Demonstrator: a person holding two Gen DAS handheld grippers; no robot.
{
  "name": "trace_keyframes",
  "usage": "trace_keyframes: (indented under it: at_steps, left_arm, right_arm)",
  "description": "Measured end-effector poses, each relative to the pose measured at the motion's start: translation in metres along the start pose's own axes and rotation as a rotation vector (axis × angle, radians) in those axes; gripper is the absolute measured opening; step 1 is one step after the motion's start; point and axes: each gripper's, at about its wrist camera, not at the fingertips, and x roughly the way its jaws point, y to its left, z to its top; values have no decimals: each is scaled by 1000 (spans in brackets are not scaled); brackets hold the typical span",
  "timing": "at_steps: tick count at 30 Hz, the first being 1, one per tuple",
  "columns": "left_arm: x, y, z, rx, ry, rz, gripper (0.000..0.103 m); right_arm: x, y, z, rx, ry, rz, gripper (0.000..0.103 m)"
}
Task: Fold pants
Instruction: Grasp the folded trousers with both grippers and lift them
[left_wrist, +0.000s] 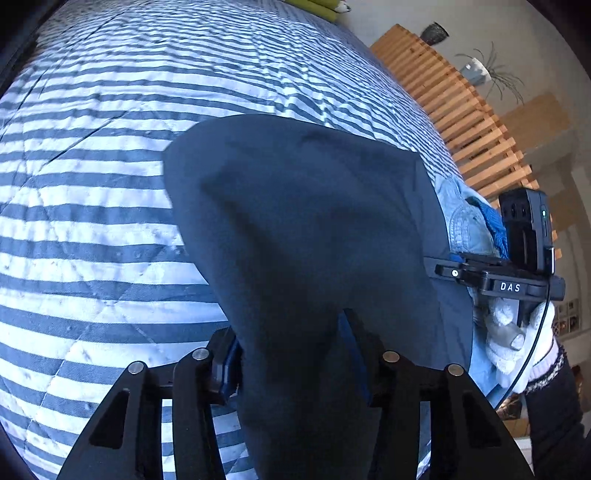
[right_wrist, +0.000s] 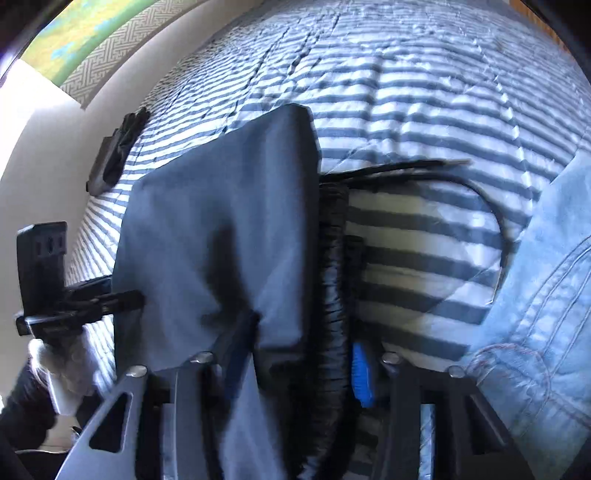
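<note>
Over striped bed cover (left_wrist: 92, 229), with dark pants (left_wrist: 314, 229) draped down onto it, both left gripper (left_wrist: 291, 354) and right gripper (right_wrist: 295, 365) clamped on cloth: lower slowly, keep both corners level, lay flat before letting go.

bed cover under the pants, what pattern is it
Blue and white stripes on the quilted bed cover, clearest in the left wrist view.

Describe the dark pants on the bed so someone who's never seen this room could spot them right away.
Start at the bed with the blue-and-white striped quilt. In the middle of it lie the dark pants, a plain navy cloth with a black gathered waistband along one edge. Beside them lie light blue jeans, which are paler, with visible stitching; the dark pants have neither.
</note>
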Motion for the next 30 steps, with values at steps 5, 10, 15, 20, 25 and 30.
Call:
trace_keyframes:
  at_steps: [5,10,15,20,25,30]
  left_arm:
    - [1,5,3,-25,-3,-33,50]
    - [5,-6,6,-20,-20,-32,18]
    - [-14,-12,-1,-11,-58,-68,12]
    - [-48,-18,-10,0,-108,-82,11]
    - [-85,-27,-22,40,-154,-84,11]
    - [-129,-25,-31,72,-202,-48,11]
  right_arm:
    - [4,-8,3,16,13,57,43]
    - [1,11,0,-7,-48,13,23]
    - [-21,34,-16,4,-131,-2,18]
    - [-45,52,-39,35,-207,9,18]
    - [-63,78,-51,33,-246,4,18]
    - [-76,112,-57,26,-289,14,18]
